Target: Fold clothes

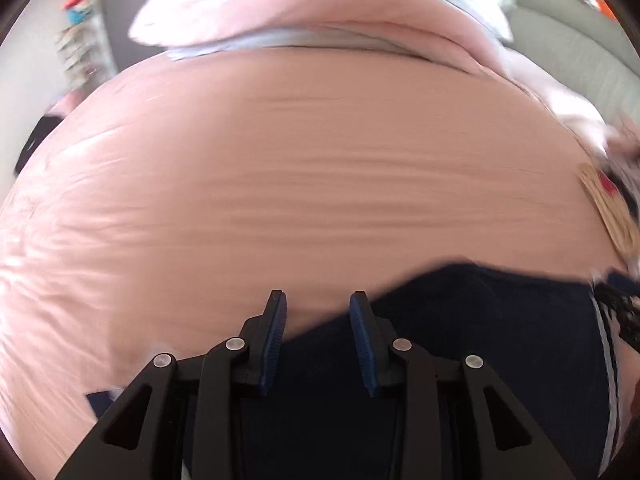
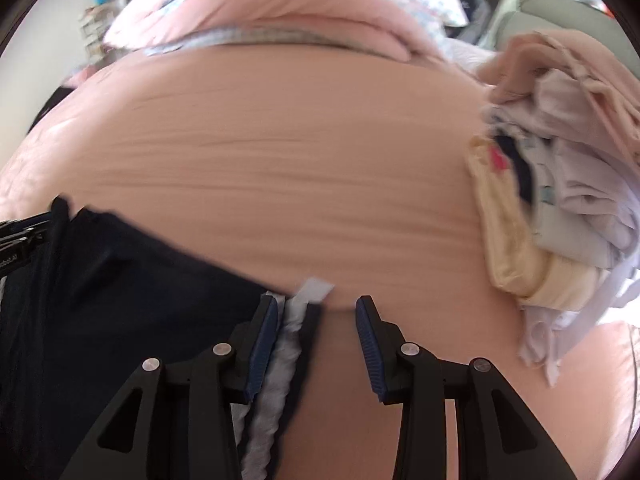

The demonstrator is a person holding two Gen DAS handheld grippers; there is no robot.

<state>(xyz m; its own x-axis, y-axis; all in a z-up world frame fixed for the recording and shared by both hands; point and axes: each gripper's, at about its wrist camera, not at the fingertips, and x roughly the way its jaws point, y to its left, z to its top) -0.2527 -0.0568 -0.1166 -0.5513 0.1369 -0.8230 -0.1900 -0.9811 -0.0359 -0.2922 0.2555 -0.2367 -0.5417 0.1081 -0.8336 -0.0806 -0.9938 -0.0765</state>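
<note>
On pink bed (image 1: 280, 160): navy garment (image 1: 460, 320) under spread left gripper (image 1: 318, 300); white-trimmed edge inside parted right gripper (image 2: 316, 304), unpinched.

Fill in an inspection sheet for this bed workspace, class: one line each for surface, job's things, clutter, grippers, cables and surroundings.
Surface: pink bed sheet, wrinkled.
Job's things: dark navy garment on the near edge, white-trimmed hem between the right gripper's jaws.
Clutter: heap of unfolded clothes on the right; pillows at the far end.
Grippers: left gripper open above the garment; right gripper open, one pad beside the hem.
Cables: nothing seen.
Surroundings: grey seat, blurred shelf.
</note>
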